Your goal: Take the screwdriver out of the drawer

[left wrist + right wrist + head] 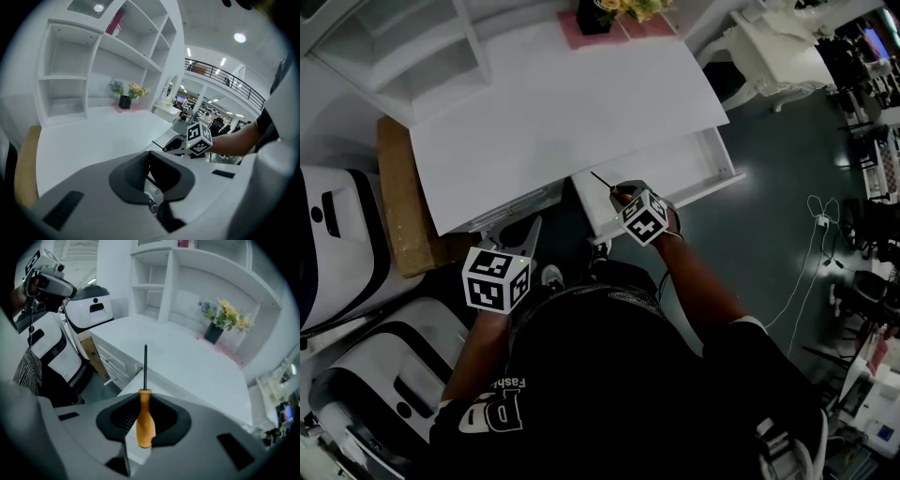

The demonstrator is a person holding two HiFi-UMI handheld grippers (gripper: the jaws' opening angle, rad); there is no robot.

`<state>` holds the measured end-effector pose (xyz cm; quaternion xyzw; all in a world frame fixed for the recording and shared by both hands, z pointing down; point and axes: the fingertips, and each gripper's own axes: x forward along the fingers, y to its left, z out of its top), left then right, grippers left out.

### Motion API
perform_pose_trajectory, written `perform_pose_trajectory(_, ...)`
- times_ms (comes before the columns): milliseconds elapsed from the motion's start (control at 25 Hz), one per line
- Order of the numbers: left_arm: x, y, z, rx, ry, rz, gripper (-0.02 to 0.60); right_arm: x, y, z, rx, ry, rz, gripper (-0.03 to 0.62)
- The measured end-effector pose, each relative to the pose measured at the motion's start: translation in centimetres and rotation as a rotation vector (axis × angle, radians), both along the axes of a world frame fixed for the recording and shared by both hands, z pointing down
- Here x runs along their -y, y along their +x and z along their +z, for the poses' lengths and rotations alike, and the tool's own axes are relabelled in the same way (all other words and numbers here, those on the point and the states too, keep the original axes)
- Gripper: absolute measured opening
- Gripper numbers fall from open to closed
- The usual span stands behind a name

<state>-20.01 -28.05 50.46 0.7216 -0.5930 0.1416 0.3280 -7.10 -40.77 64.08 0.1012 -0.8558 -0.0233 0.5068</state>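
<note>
A screwdriver with an orange handle and a thin dark shaft is clamped between the pads of my right gripper, its shaft pointing straight out ahead. In the head view the right gripper hangs above the open white drawer at the desk's front, with the screwdriver's shaft slanting up to the left. The left gripper view shows the same right gripper out beyond the desk edge. My left gripper stands open and empty by the desk's front edge, left of the drawer; a shoe shows through its gap.
The white desk carries a black vase of flowers on a pink mat at the back. White shelves stand at its left end. A cardboard box and white-and-black machines crowd the left. A cable lies on the floor at right.
</note>
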Motion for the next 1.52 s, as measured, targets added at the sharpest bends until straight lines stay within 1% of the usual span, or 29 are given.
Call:
perform_pose_trajectory(200, -0.8, 0.5, -1.2, 0.007, 0.038, 0.041, 0.014, -1.8, -0.5, -4.4, 0.122, 0.032, 0.058, 0.075)
perform_pose_trajectory(360, -1.3, -0.2, -2.2, 0.031, 0.068, 0.058, 0.014, -3.2, -0.8, -7.8, 0.201, 0.061, 0.092, 0.074)
perform_pose_trajectory(480, -1.6, -0.6, -3.4, 0.041, 0.098, 0.063, 0.014, -4.4, -1.2, -10.4, 0.292, 0.046, 0.139, 0.074)
perform_pose_trajectory(600, -2.0, -0.8, -4.4, 0.034, 0.124, 0.067, 0.014, -5.2, -1.6, -13.2, 0.432, -0.012, 0.213, 0.074)
perform_pose_trajectory(720, -2.6, -0.9, -5.1, 0.026, 0.145, 0.076, 0.014, -6.1, -1.9, -15.8, 0.598, -0.127, 0.316, 0.074)
perform_pose_trajectory(800, -3.0, -0.7, -5.4, 0.023, 0.155, 0.085, 0.014, -6.6, -1.9, -17.1, 0.681, -0.183, 0.366, 0.074)
perform_pose_trajectory(1040, -4.2, 0.0, -6.5, 0.006, 0.186, 0.125, 0.014, -9.0, -1.8, -19.6, 0.807, -0.251, 0.431, 0.075)
perform_pose_trajectory(1240, -5.1, 1.1, -7.3, -0.018, 0.206, 0.166, 0.014, -11.0, -1.8, -22.0, 0.945, -0.336, 0.491, 0.075)
perform_pose_trajectory(1400, -5.5, 2.2, -7.7, -0.032, 0.219, 0.199, 0.014, -12.3, -1.1, -23.5, 1.018, -0.354, 0.510, 0.075)
perform_pose_trajectory(1520, -5.9, 3.2, -8.2, -0.067, 0.225, 0.207, 0.014, -13.3, -0.4, -24.1, 1.054, -0.376, 0.514, 0.075)
